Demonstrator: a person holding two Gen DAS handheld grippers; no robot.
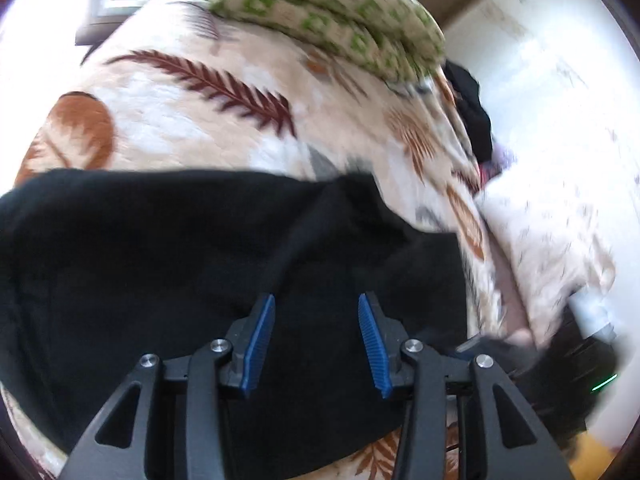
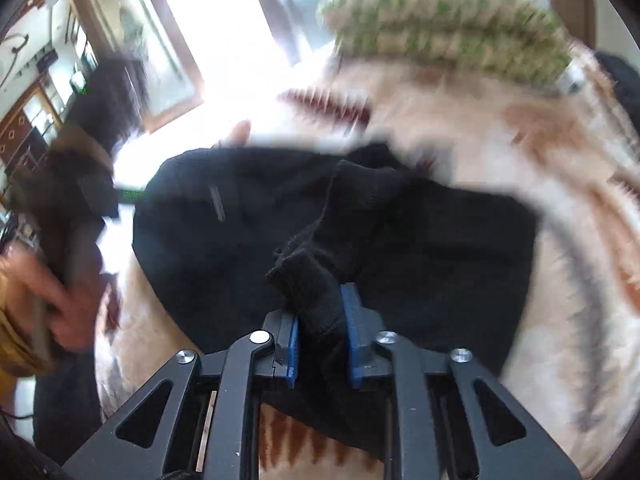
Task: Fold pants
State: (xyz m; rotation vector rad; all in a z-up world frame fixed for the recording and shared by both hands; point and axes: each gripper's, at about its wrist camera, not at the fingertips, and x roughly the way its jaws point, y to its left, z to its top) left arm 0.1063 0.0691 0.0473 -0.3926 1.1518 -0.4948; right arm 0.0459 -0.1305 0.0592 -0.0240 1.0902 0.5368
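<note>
Right gripper (image 2: 320, 304) clamped on a bunched fold of the black pants (image 2: 248, 232) — blue pads pressed against a thick ribbed edge that rises up between them. Left gripper (image 1: 316, 312) parted, its blue pads well apart, poised over the pants (image 1: 160, 248) with only flat black cloth seen through the gap; nothing pinched there. Pants lie spread across a cream bedspread (image 1: 192, 120) printed with rust and maroon leaves, one ridge of fabric running up from the middle. Green-and-cream patterned cushion (image 1: 328, 16) sits at the far end of the bed, beyond the pants. Small dark garment (image 1: 472, 112) at the bed's right edge. Right wrist view — a hand (image 2: 60, 304) at the left, heavily blurred.
</note>
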